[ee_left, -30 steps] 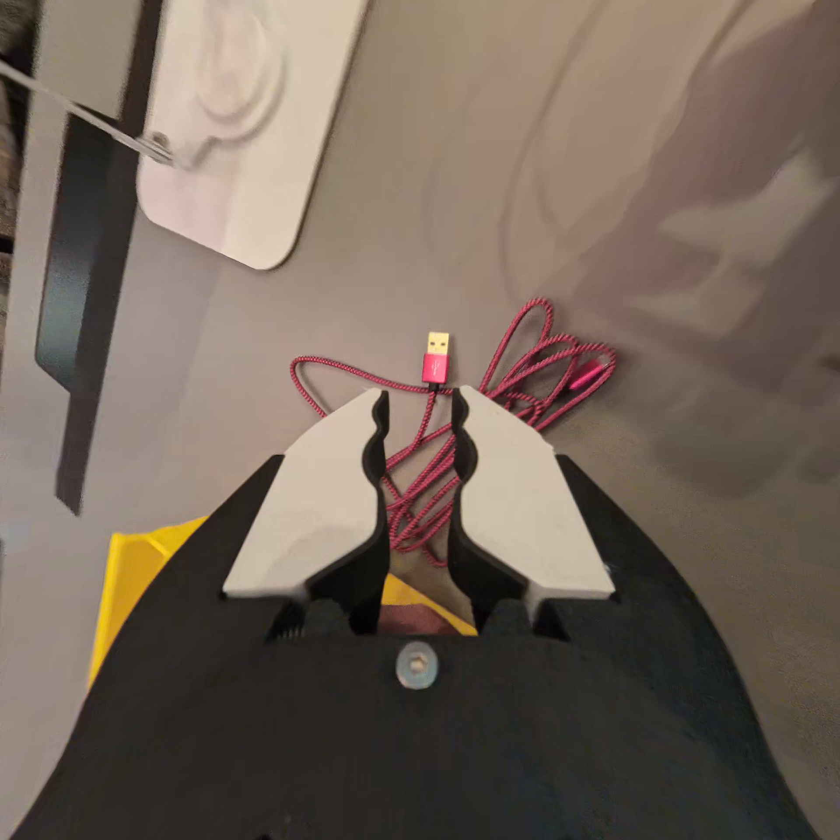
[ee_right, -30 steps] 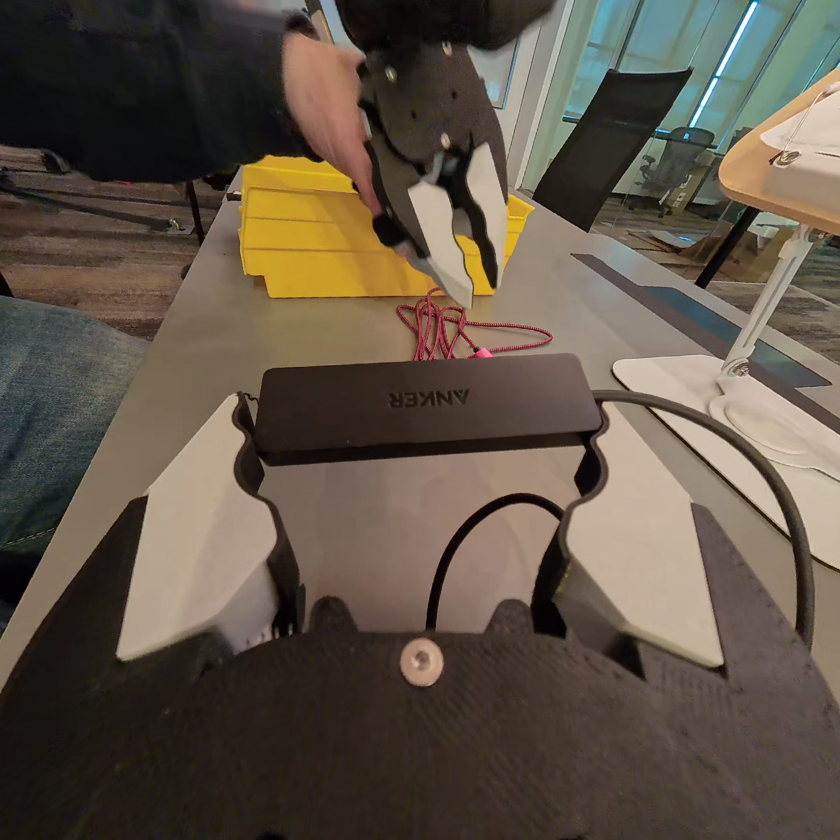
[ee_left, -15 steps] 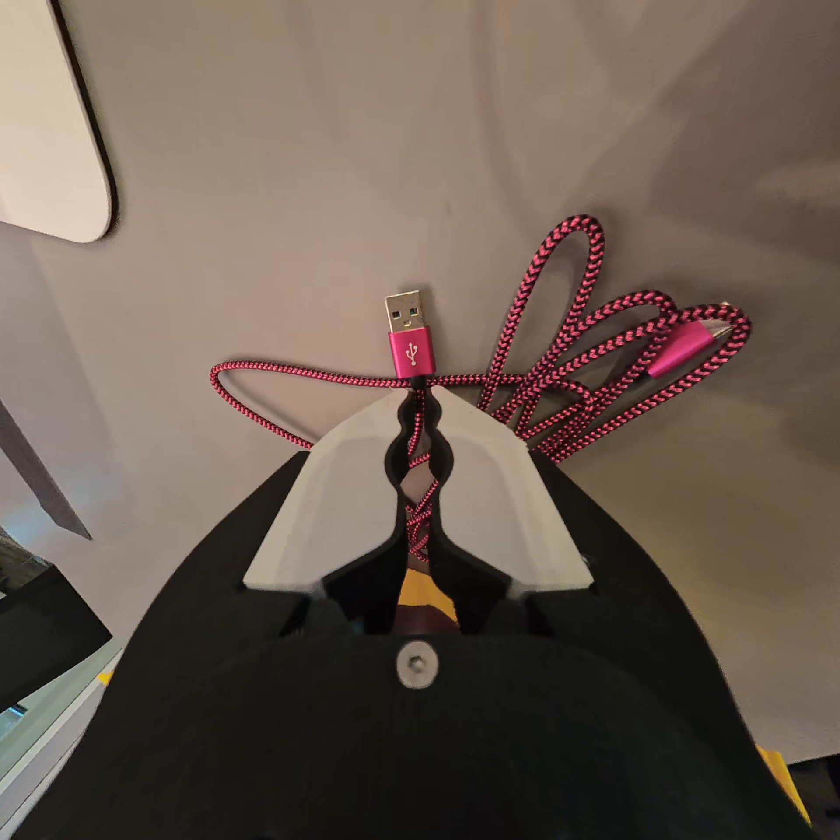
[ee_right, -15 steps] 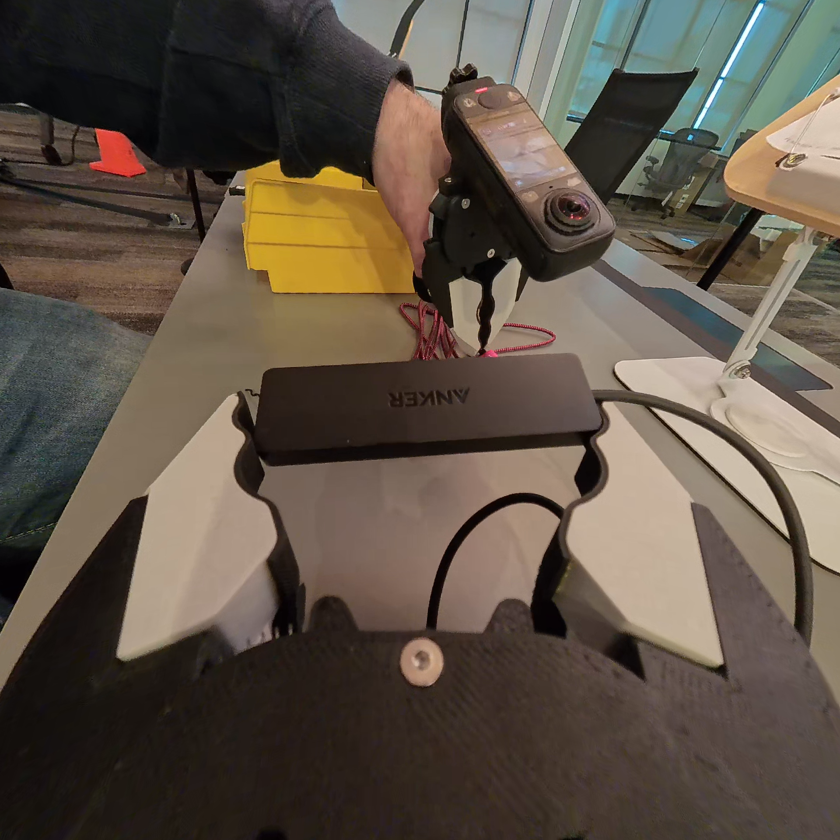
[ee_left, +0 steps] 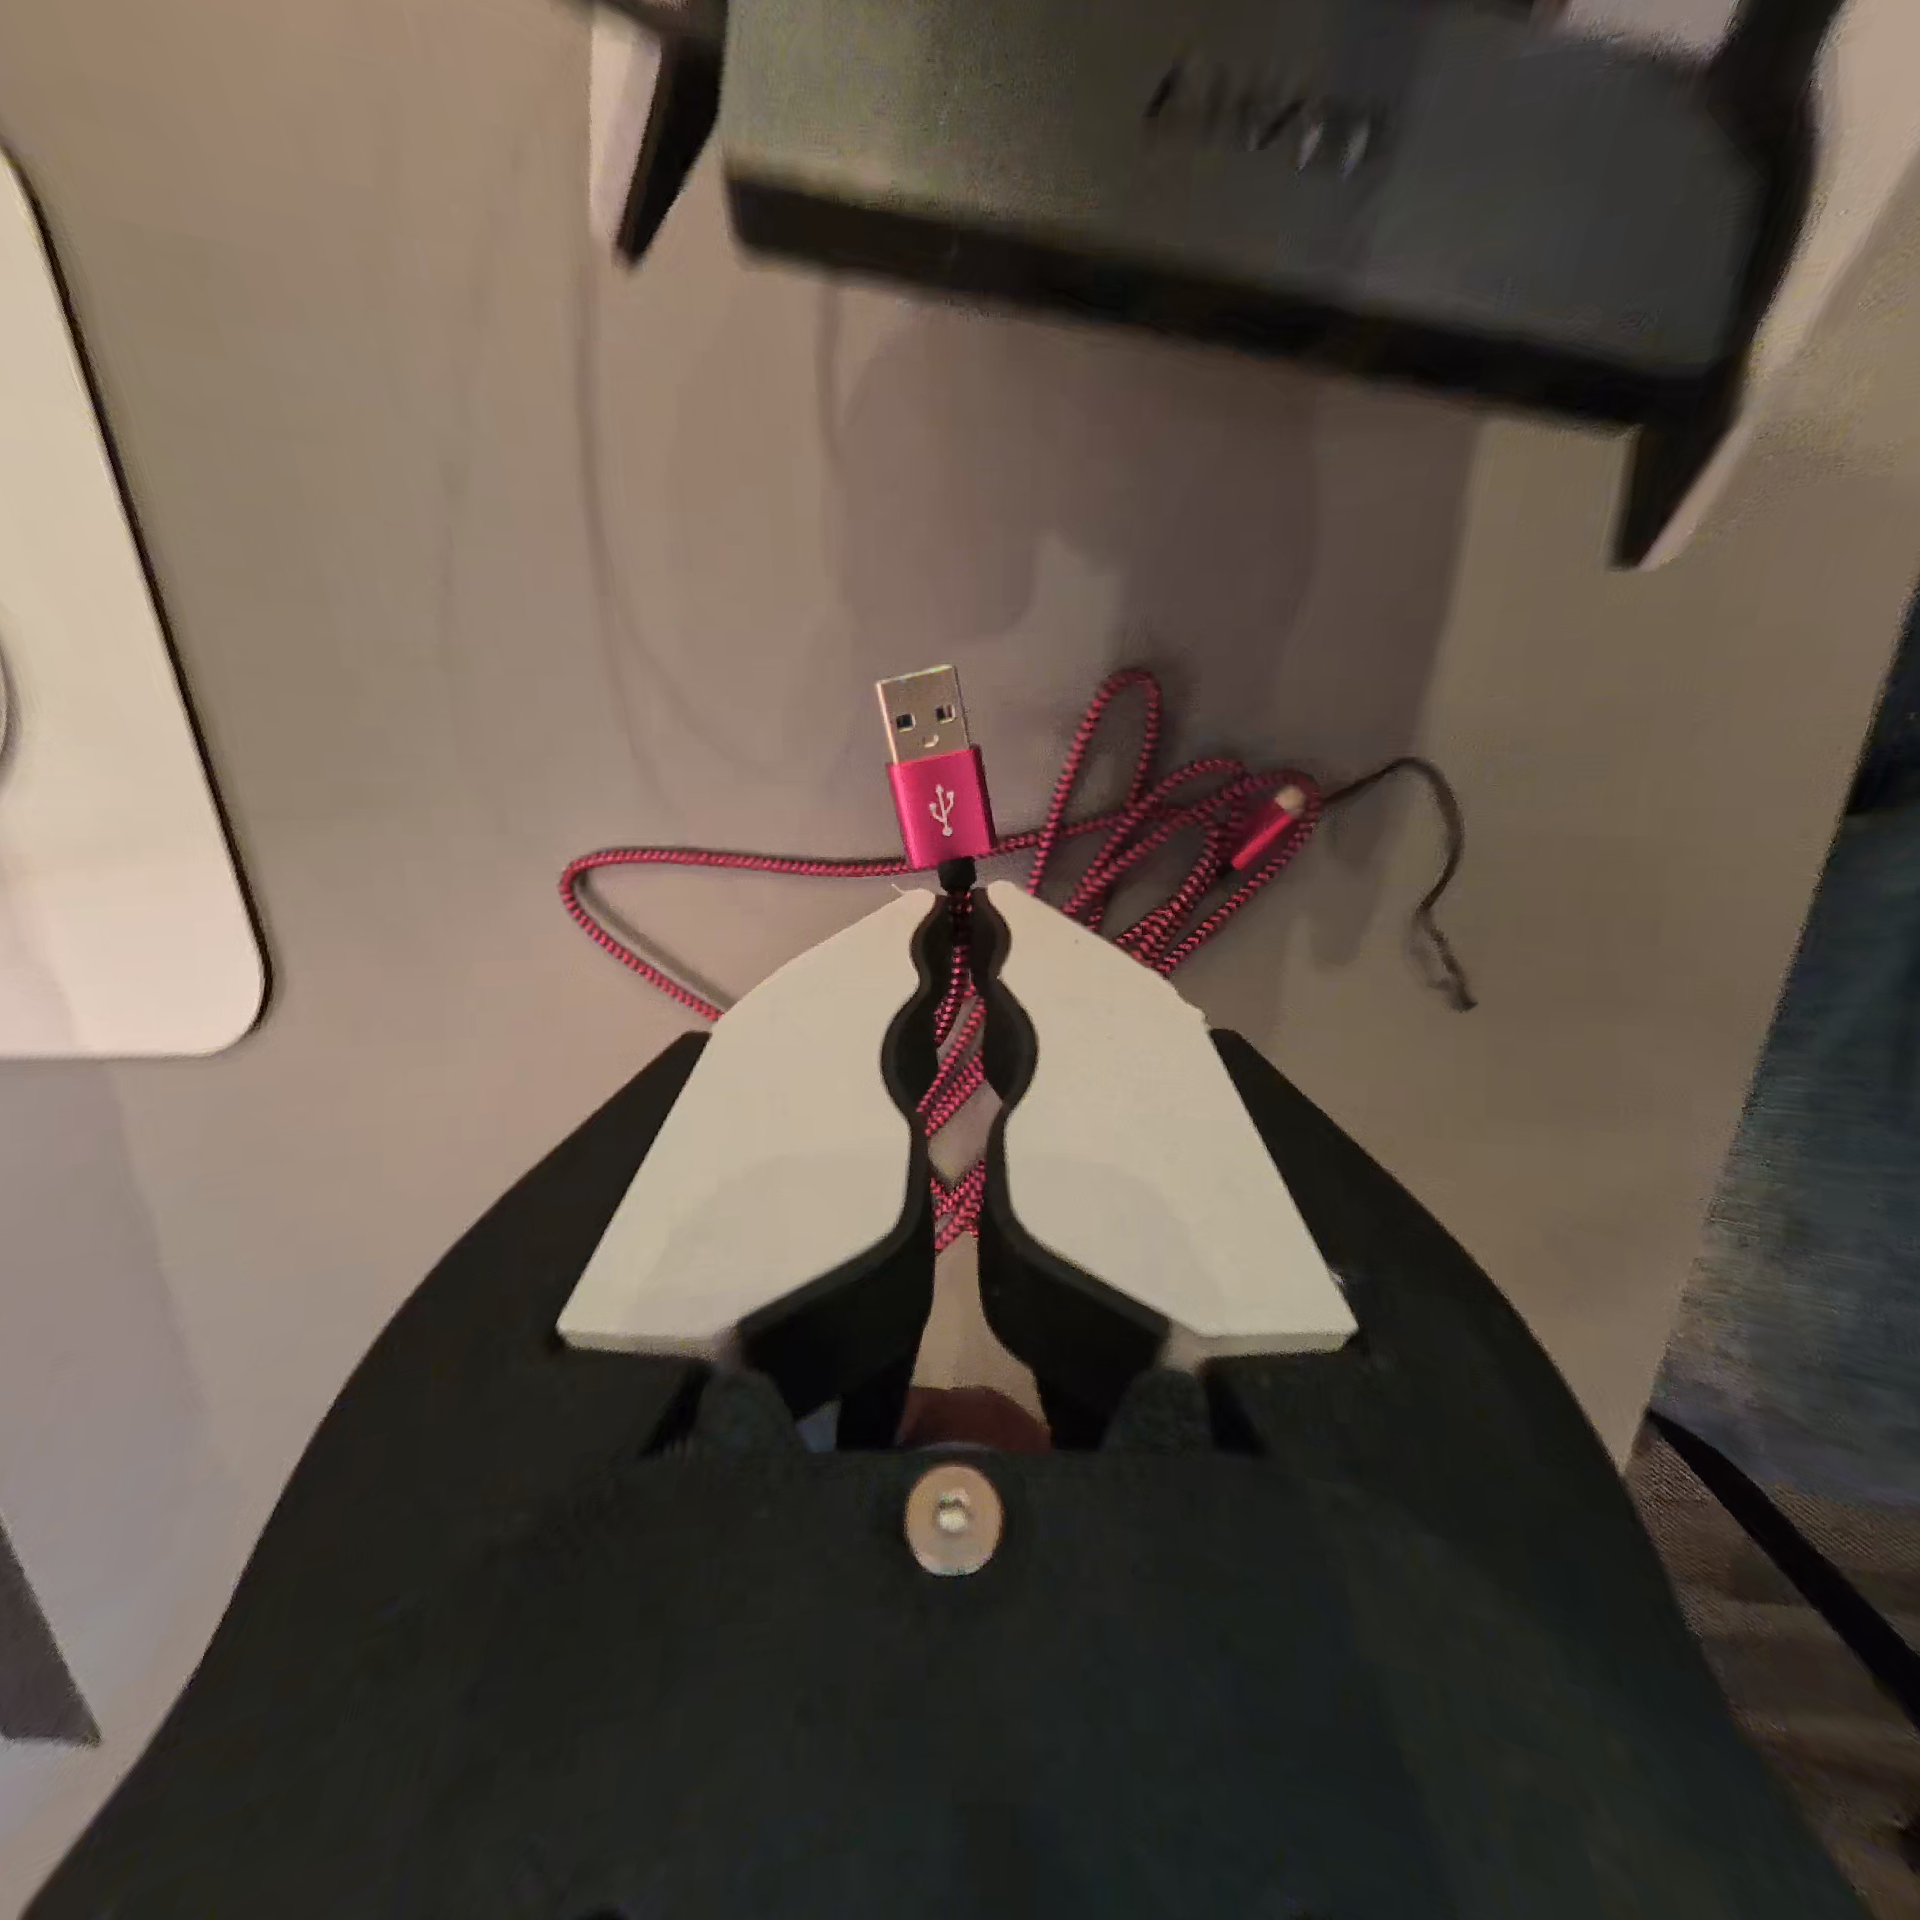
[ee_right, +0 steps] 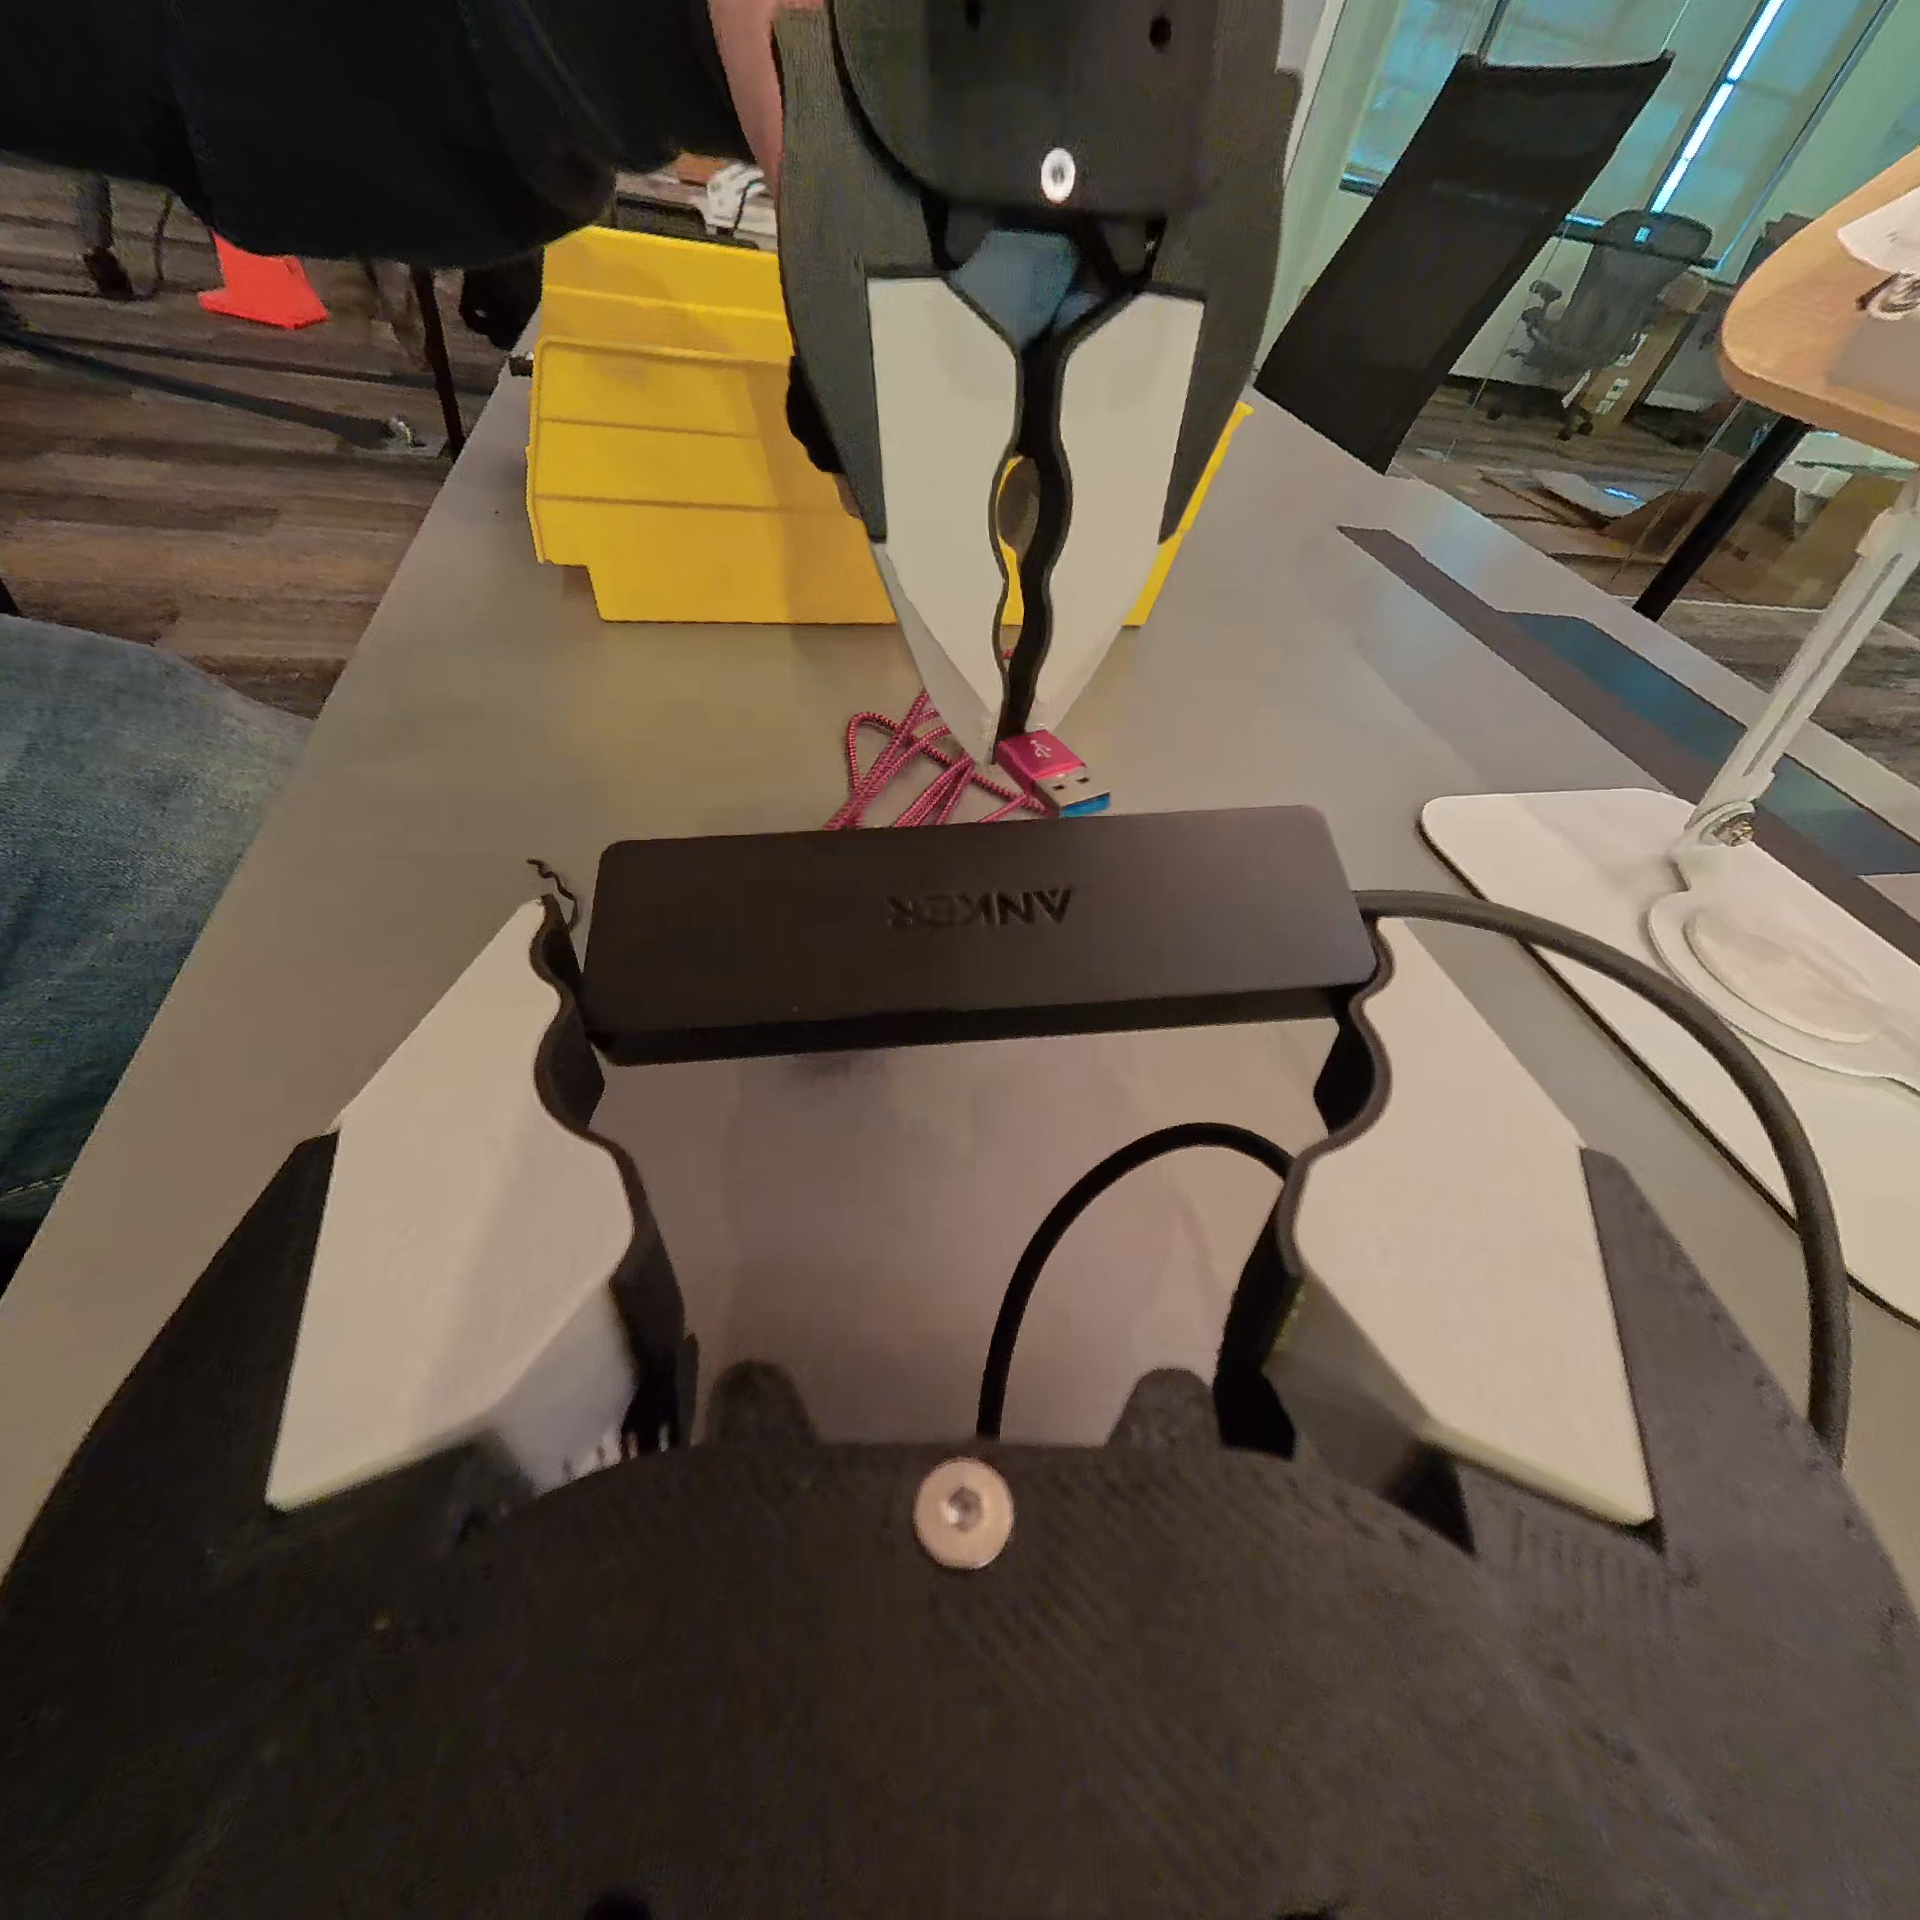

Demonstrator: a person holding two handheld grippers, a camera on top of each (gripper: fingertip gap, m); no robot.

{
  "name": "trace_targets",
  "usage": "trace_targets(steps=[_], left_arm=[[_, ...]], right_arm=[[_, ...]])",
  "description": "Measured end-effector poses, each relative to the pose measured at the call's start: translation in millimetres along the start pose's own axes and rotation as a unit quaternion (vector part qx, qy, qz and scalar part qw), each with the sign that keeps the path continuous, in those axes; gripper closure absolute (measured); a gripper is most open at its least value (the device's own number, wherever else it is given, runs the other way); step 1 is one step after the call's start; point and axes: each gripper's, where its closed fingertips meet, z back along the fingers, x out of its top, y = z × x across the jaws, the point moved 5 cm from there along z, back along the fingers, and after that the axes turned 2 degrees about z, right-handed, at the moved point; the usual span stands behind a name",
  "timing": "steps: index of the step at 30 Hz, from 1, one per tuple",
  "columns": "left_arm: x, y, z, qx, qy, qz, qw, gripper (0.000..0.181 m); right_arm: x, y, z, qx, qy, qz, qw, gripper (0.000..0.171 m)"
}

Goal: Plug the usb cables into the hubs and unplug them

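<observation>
In the right wrist view, the left edge of the grey counter (ee_right: 312,831) is seen running past denim-covered legs, with bare surface between that edge and the hub. A yellow bin (ee_right: 665,488) is set at the far end, partly hidden by the left tool (ee_right: 1013,727). The left tool is closed on the pink braided cable (ee_left: 956,1049) just behind its USB plug (ee_left: 932,769); the plug is pointed at the black hub (ee_right: 977,925) and is held just short of its far long side. The rest of the cable is left coiled on the counter behind the plug. The hub is clamped by its two short ends between the widely spread fingers of the right tool (ee_right: 961,997). The ports cannot be seen from either view. A black lead (ee_right: 1621,997) is looped from the hub's right end round toward the camera, and part of it is cut off by the tool body. At the right, a white stand base (ee_right: 1558,862) is seen near the hub, with a narrow strip of counter between them. In the left wrist view the hub is blurred.
</observation>
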Motion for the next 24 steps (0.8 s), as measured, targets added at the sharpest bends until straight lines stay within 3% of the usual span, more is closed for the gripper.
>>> trace_targets(steps=[11,16,20,24], left_arm=[[30.0,-6.9,-11.3,-0.018,-0.08,-0.005,0.997,0.179],[18.7,4.8,-30.3,0.031,-0.029,-0.006,0.999,0.179],[5.1,10.1,-56.2,0.056,0.009,0.004,0.998,0.179],[0.0,16.6,-50.7,0.056,-0.012,0.038,0.998,0.179]], right_arm=[[-7.9,-3.2,-5.9,0.003,0.036,0.009,0.999,0.031],[-9.9,-12.4,0.5,-0.017,0.036,-0.003,0.999,0.031],[-24.6,-17.8,5.1,-0.038,0.108,0.005,0.993,0.031],[-44.4,-20.2,4.9,-0.034,0.204,0.01,0.978,0.031]])
